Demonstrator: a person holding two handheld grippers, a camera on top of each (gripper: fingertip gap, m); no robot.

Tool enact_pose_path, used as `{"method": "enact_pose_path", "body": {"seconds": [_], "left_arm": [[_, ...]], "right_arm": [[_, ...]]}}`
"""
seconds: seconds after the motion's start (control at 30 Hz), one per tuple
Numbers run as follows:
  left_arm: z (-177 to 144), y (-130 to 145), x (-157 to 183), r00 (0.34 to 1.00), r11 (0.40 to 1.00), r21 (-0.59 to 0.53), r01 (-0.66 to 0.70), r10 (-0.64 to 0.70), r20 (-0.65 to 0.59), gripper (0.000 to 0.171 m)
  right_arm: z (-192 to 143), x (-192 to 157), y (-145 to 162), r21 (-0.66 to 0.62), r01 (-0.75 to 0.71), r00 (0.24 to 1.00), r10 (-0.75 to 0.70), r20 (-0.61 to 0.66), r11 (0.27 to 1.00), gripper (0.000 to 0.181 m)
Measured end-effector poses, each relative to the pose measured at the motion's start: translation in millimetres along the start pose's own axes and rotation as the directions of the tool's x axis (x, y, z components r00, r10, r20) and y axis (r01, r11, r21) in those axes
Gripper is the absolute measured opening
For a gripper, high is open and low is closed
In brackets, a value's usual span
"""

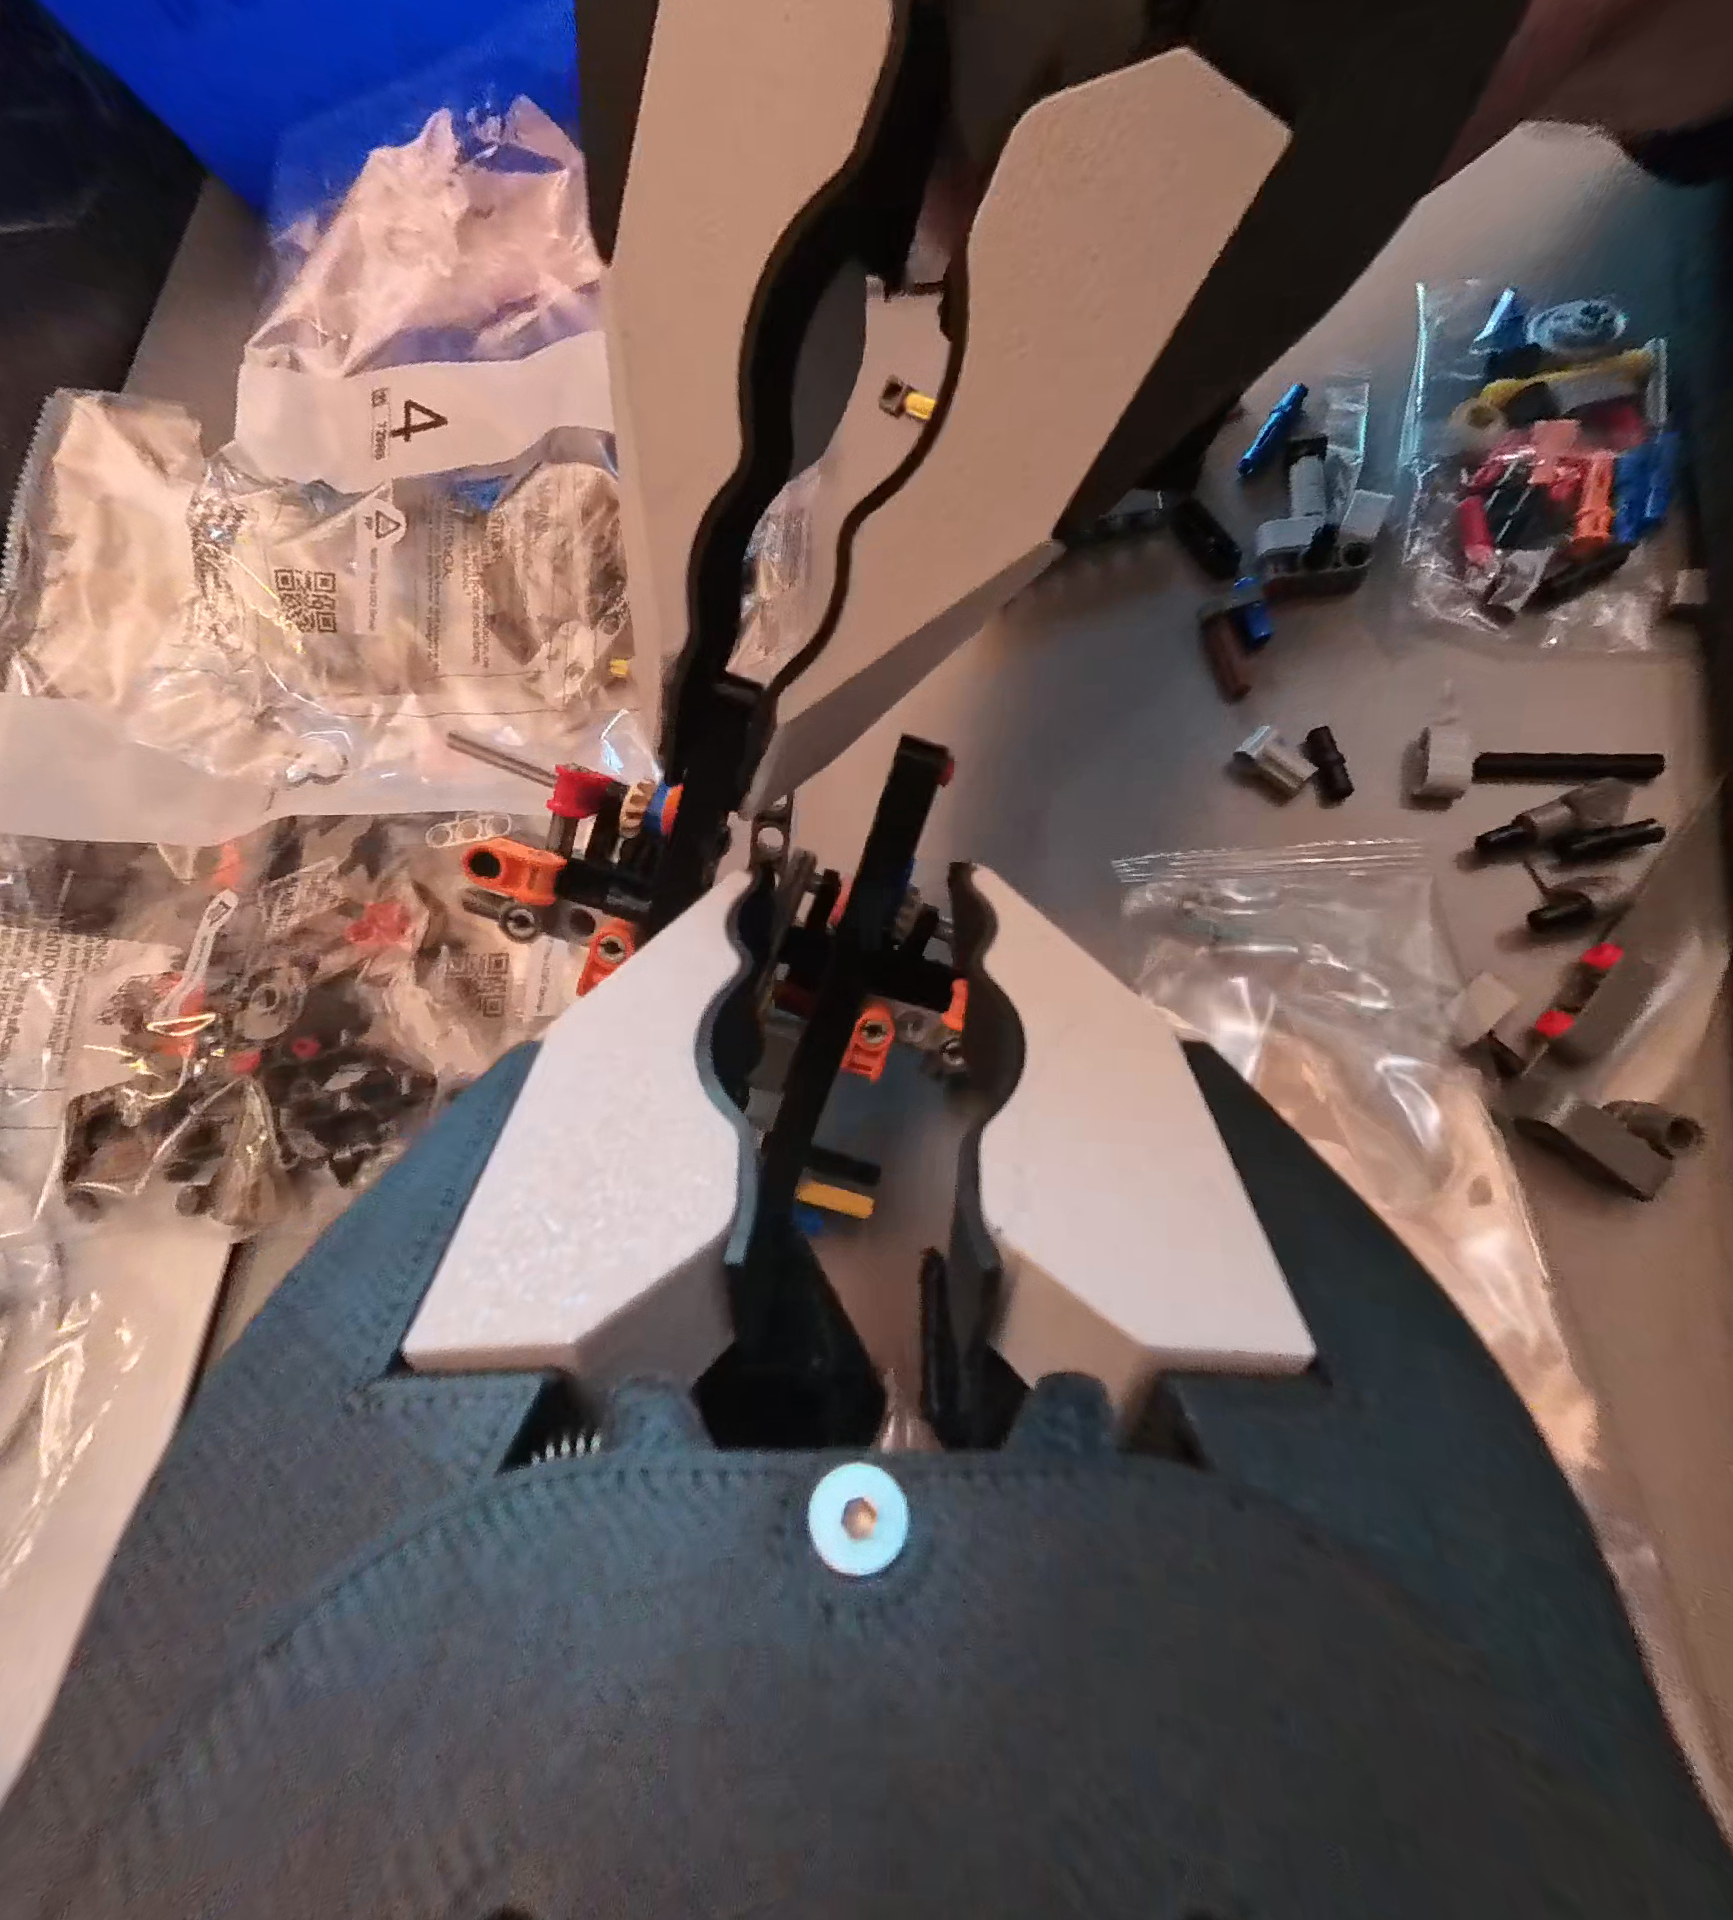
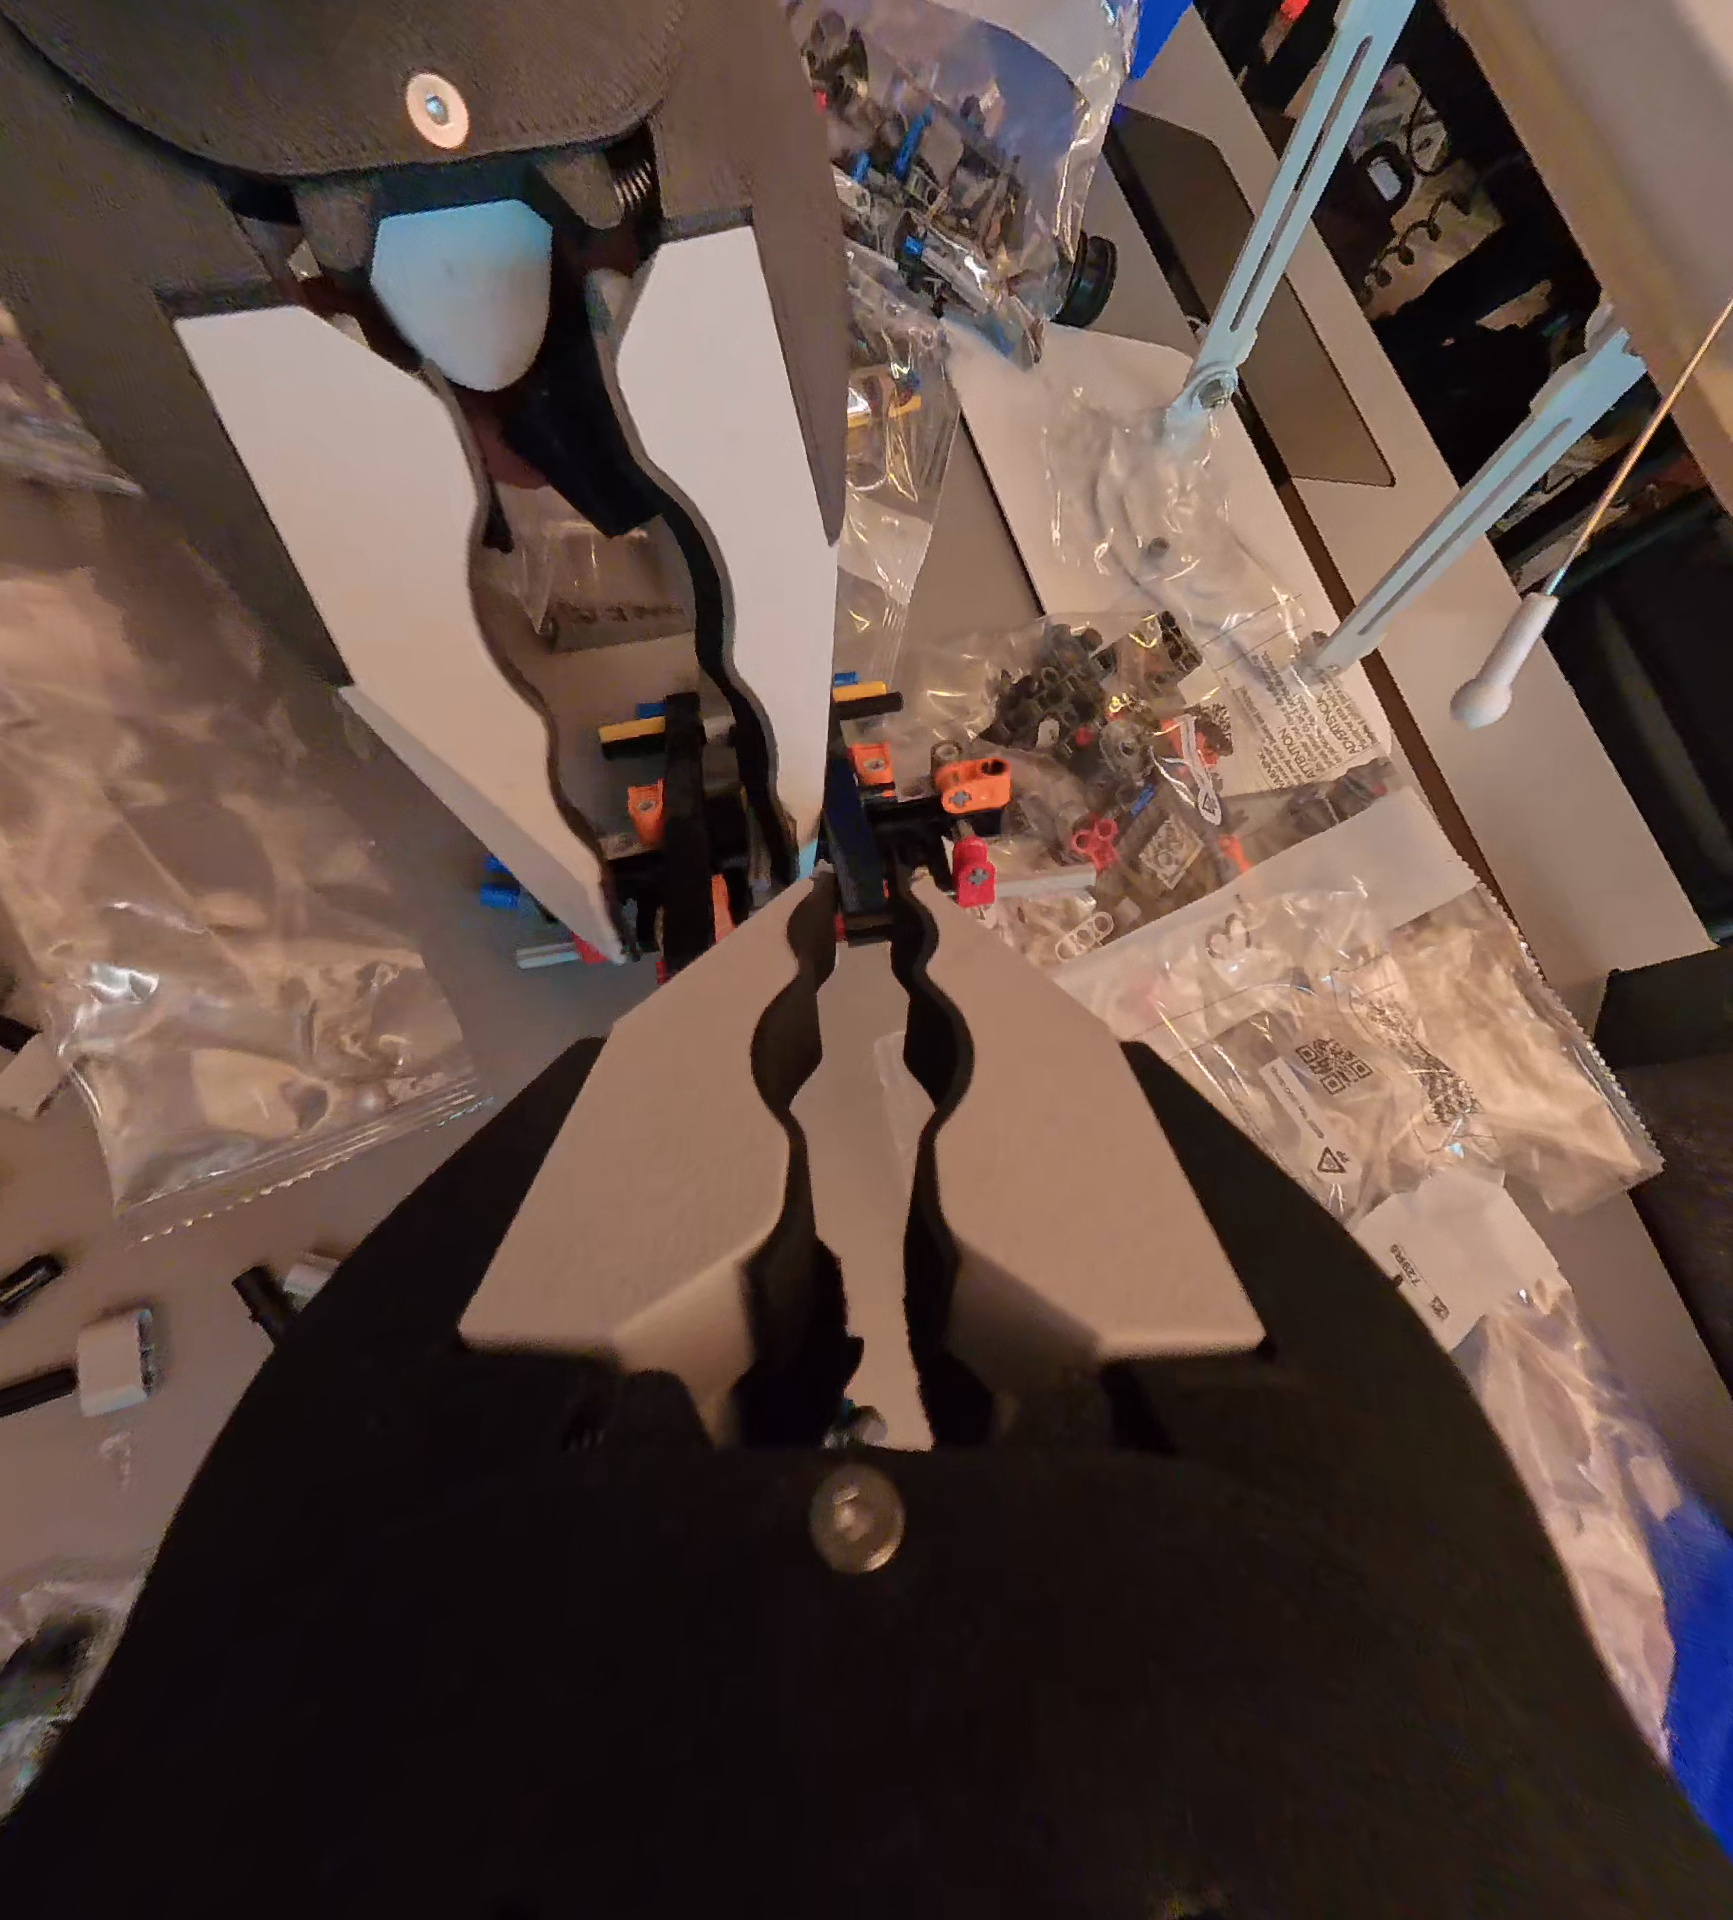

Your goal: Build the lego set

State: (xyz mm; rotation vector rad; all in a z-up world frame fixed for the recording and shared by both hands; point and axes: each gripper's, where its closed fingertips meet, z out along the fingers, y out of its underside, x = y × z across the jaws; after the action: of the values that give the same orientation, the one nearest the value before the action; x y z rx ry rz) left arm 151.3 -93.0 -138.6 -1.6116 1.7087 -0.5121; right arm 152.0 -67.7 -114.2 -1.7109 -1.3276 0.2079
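Observation:
A small lego assembly (image 1: 571, 871) of black beams, orange connectors and red pins sits between both grippers just above the grey table (image 1: 1080, 748). My left gripper (image 1: 857, 878) is shut on the assembly, its fingers on either side of the body and an upright black beam (image 1: 846, 997) between them. My right gripper (image 1: 732, 810) reaches in from above and is shut on another black beam of the assembly. In the right wrist view my right gripper (image 2: 862, 888) pinches that beam (image 2: 857, 847), and the left gripper (image 2: 706, 899) holds the assembly (image 2: 966, 790) from the opposite side.
Clear bags of lego parts (image 1: 322, 540) lie left of the assembly. Loose black and grey pieces (image 1: 1568, 810) and a small bag of coloured pieces (image 1: 1548, 488) lie to the right. A blue object (image 1: 322, 83) stands behind. White slotted bars (image 2: 1257, 208) stand at the table's edge. The grippers are tip to tip, or close to it.

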Motion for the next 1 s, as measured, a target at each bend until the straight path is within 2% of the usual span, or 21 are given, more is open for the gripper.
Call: {"method": "enact_pose_path", "body": {"seconds": [0.07,0.47,0.67,0.8,1.0], "left_arm": [[1,3,-2,1.000,1.000,-0.015,-0.006,0.006,0.007,0.024],[5,10,3,0.997,0.995,-0.070,-0.075,0.077,0.022,0.017],[11,15,9,0.996,0.991,-0.098,-0.093,0.093,-0.001,0.015],[11,16,8,0.996,0.990,-0.102,-0.093,0.093,-0.003,0.015],[6,14,17,0.984,0.982,-0.072,-0.176,0.174,-0.036,0.018]], "right_arm": [[2,-2,2,-0.012,0.003,1.000,-0.003,0.006,1.000,0.007],[12,-1,15,-0.072,-0.139,0.989,0.142,0.039,0.988,0.010],[21,-3,27,-0.154,-0.117,0.992,0.122,0.021,0.981,0.012],[22,-4,27,-0.159,-0.118,0.992,0.124,0.032,0.980,0.012],[8,-21,19,-0.068,-0.194,0.940,0.206,0.271,0.979,0.009]]}}
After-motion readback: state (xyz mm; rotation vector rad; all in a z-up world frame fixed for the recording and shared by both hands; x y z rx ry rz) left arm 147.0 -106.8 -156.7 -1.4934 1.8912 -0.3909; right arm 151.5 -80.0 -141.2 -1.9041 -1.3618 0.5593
